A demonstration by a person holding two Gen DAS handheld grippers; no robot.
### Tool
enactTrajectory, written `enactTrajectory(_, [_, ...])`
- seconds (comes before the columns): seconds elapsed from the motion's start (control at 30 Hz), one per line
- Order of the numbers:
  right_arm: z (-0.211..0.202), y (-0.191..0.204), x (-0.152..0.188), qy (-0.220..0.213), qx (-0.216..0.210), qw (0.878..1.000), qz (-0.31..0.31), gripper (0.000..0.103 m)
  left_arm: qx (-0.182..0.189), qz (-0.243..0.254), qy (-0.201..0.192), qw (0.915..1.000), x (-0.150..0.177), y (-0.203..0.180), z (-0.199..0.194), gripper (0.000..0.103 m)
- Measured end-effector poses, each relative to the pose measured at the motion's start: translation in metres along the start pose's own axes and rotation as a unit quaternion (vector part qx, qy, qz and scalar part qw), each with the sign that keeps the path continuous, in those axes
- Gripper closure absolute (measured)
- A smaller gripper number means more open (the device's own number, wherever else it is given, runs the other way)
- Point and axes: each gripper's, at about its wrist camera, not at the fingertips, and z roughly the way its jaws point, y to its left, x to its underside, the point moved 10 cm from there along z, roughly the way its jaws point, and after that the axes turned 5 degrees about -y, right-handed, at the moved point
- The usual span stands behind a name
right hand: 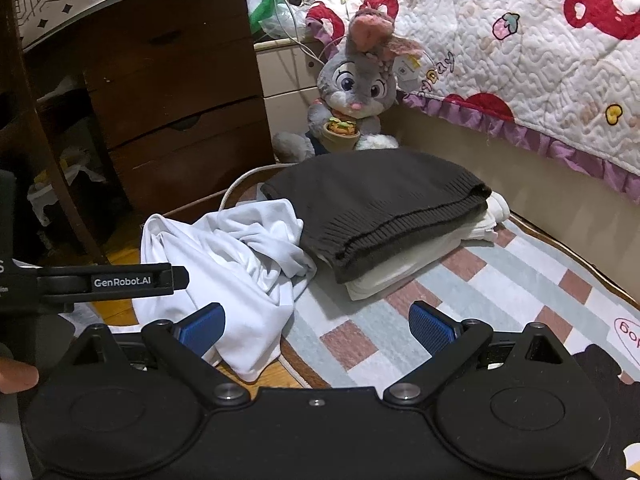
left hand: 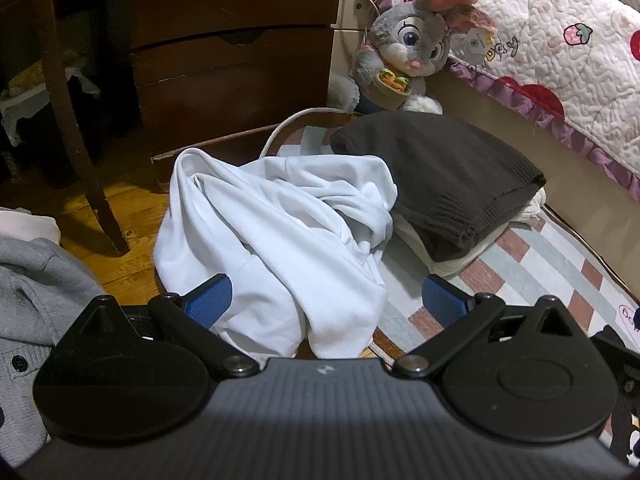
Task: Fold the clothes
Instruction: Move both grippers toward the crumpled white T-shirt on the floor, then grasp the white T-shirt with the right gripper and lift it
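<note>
Because the white garment (left hand: pixel 276 232) lies crumpled half on the striped rug (left hand: pixel 532 276) and half on the wooden floor (left hand: pixel 116 260), with its far edge touching the folded dark knit sweater (left hand: pixel 436 176) that tops a small stack, the likeliest mishap is a blind pinch into the heap: a gripper could catch several layers at once, so the cloth would lift as a knot instead of spreading, and dragging it could pull the neat stack askew. Both tools are empty with their blue pads spread wide; the left gripper (left hand: pixel 326 300) hovers just over the garment's near hanging edge, and the right gripper (right hand: pixel 316 326) sits to its right, over the rug. Bunched as it is, the garment has no clear front or collar that I can make out; its mass runs roughly from the near edge away toward the dark drawers (right hand: pixel 176 92), slanting leftward, and that looks like its long axis for now
</note>
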Motion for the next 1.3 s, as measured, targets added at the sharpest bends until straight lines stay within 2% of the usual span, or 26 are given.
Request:
enactTrajectory(0.97, [0.012, -0.001, 0.013, 0.017, -0.008, 1.0, 0.019, 0.003, 0.004, -0.003, 0.021, 0.9998, 0.01, 0.004, 0.014, 0.0])
enactTrajectory(1.07, [0.02, -0.002, 0.016, 0.013, -0.039, 0.998, 0.054, 0.003, 0.01, -0.029, 0.012, 0.9994, 0.007, 0.02, 0.021, 0.0])
enactTrajectory(1.17, [0.036, 0.003, 0.015, 0.013, -0.108, 0.986, 0.122, 0.003, 0.011, -0.088, -0.013, 0.996, 0.002, 0.054, 0.03, 0.0])
enactTrajectory(1.3, [0.071, 0.022, 0.013, 0.036, -0.188, 0.966, 0.171, 0.003, -0.031, -0.106, -0.011, 0.9939, 0.006, 0.092, 0.048, 0.003])
